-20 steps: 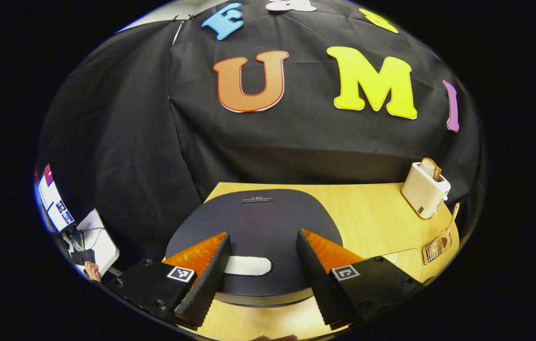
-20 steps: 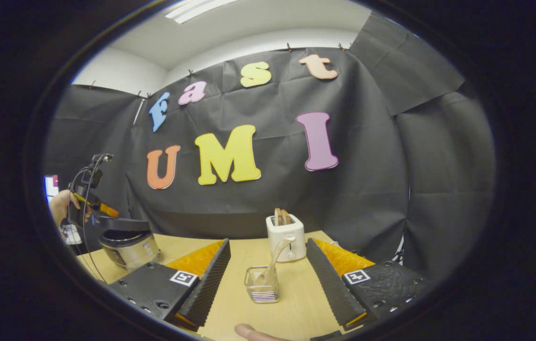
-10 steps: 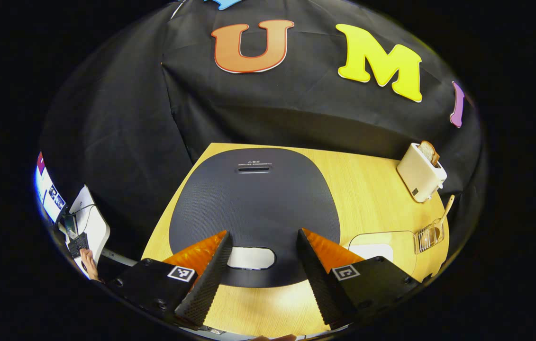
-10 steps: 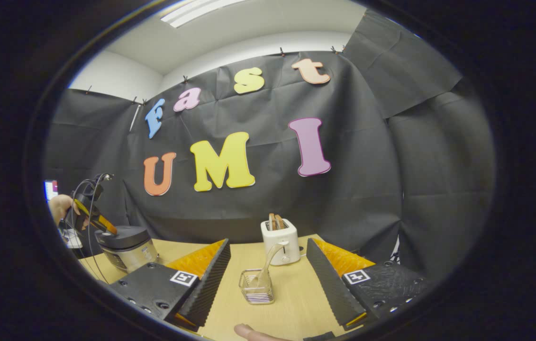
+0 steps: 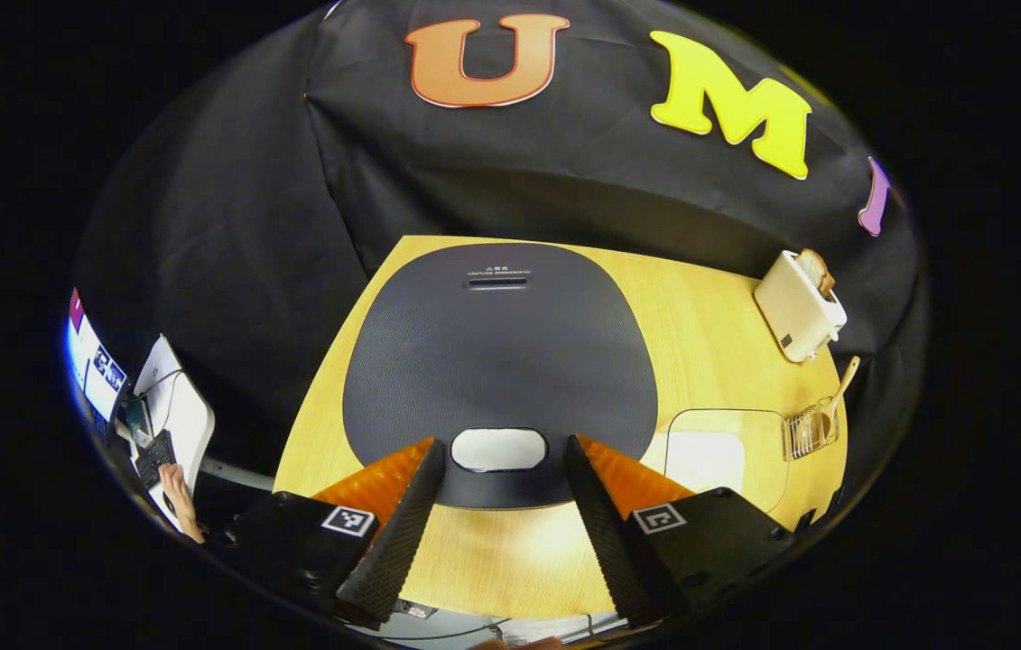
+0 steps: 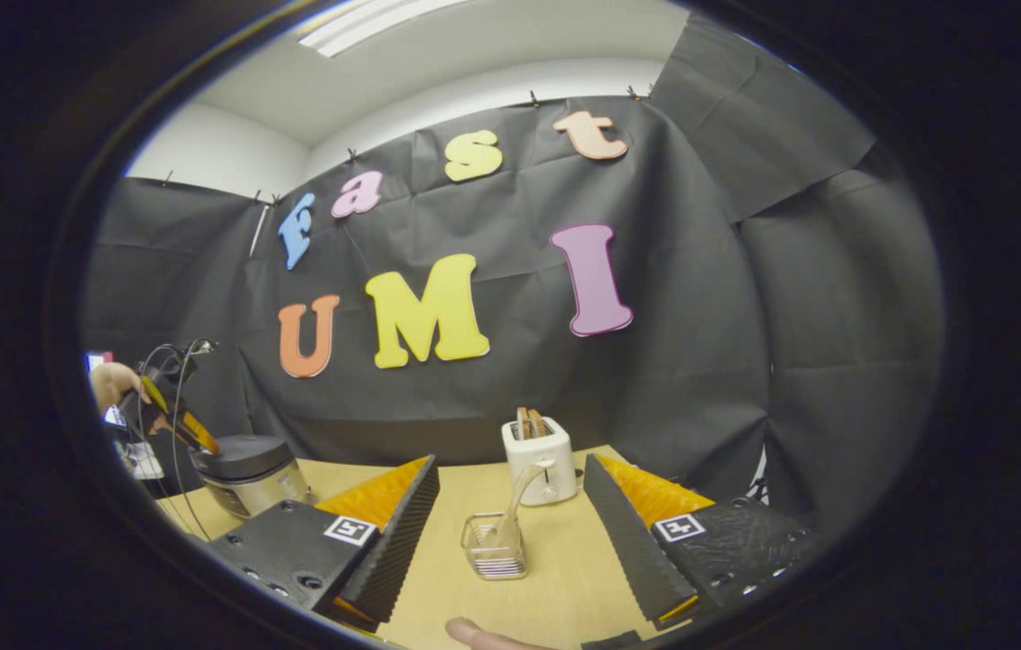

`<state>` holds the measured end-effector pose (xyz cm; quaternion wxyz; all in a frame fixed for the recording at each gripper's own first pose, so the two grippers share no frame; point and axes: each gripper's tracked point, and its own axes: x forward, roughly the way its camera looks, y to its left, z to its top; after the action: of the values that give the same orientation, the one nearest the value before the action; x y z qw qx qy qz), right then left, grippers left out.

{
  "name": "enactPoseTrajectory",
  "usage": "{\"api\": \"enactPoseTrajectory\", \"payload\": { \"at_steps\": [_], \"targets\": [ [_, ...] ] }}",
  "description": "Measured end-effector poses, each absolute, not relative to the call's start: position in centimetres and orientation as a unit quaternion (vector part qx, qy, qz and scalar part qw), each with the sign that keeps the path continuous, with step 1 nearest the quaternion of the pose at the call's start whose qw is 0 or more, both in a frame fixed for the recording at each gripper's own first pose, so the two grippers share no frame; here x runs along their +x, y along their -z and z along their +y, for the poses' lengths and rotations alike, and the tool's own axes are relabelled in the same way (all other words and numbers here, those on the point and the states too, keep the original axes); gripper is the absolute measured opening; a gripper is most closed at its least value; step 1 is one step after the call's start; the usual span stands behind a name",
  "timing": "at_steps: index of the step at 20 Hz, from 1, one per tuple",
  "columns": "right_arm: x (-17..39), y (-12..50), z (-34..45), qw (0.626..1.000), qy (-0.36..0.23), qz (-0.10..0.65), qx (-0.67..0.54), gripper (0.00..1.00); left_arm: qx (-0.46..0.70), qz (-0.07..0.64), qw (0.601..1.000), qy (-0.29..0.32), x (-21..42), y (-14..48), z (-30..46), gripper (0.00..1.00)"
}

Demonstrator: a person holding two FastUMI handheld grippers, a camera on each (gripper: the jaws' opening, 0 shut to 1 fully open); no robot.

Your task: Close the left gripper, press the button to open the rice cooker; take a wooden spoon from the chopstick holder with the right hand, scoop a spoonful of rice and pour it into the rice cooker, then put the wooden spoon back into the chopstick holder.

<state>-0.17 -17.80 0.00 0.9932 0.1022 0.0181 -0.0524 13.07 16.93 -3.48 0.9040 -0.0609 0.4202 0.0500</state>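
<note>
Rice cooker button (image 5: 499, 450): pale oval at the near edge of the dark lid (image 5: 499, 348), long axis running crosswise to the fingers. Lies straight ahead of and below the left gripper (image 5: 503, 533), centred in the gap between the two fingers. Lid down, cooker closed. Rice cooker (image 6: 248, 471) at the far left of the wooden table (image 6: 564, 578) in the right gripper view, with the other gripper and the hand (image 6: 113, 384) holding it poised above the lid.

Left gripper: fingers spread wide, holding nothing. Judged: step in hand is the first one; jaws must close before the press, then a short drop along the fingers' own line onto the button. No sideways correction apparent.

Wooden spoon (image 6: 524, 496) leaning upright in the clear chopstick holder (image 6: 494, 546), handle tilted toward the white toaster (image 6: 540, 459) just behind. Holder between the fingers of the right gripper (image 6: 510, 555), ahead of the tips, not touching. Right gripper likewise wide open, empty; nearer of the two to the spoon.

Clear tray (image 5: 727, 456) on the table beside the cooker; contents hard to tell.
</note>
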Motion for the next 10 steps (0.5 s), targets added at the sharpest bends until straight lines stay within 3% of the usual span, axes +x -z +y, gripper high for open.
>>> {"api": "enactPoseTrajectory", "payload": {
  "at_steps": [7,8,10],
  "targets": [
    [-0.3,0.0,-16.5,0.994,0.037,0.019,0.099,0.96,-0.063,0.372,0.923,-0.072,13.3,4.1,17.0,0.88],
    [-0.2,0.0,-16.3,0.994,0.037,0.019,0.097,0.92,-0.061,0.362,0.927,-0.073,13.4,4.0,17.0,0.88],
    [-0.1,0.3,-16.4,0.994,0.040,0.021,0.096,0.96,-0.069,0.349,0.930,-0.086,13.3,3.9,17.0,0.88]
  ]
}}
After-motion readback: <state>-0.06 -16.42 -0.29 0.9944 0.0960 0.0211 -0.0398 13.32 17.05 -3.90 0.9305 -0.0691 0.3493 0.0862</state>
